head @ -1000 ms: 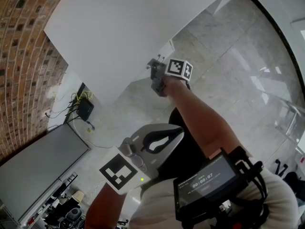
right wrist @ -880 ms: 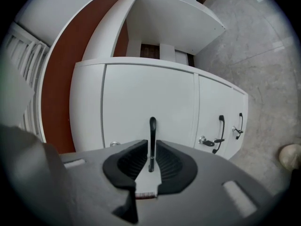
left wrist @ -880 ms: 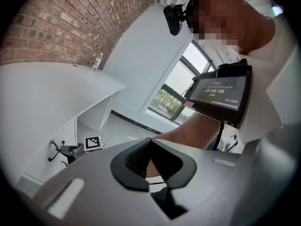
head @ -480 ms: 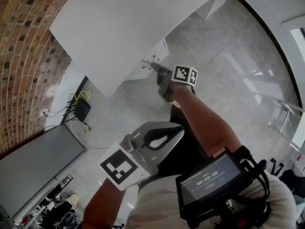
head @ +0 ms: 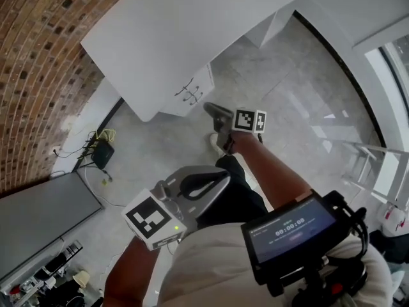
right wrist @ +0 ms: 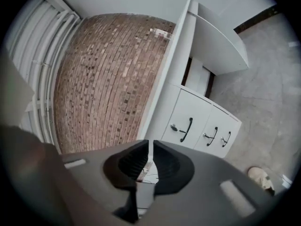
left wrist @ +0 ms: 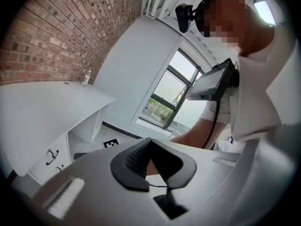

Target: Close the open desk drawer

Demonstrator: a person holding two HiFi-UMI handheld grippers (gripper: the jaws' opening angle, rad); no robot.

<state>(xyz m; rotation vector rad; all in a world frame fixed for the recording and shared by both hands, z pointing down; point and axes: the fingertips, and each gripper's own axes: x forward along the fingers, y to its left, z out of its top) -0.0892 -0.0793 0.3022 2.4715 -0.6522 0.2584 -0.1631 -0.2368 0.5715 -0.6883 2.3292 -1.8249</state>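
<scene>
three drawers point(right wrist: 202, 126) with dark handles point(right wrist: 187, 128) are seen flush under the white surface point(head: 192, 31). the right tongs point(right wrist: 149, 161) are held together, empty, apart from them. the left tongs point(left wrist: 151, 160) are likewise pressed together, empty.

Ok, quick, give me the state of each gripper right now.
Left gripper: closed, holding nothing.
Right gripper: closed, holding nothing.
</scene>
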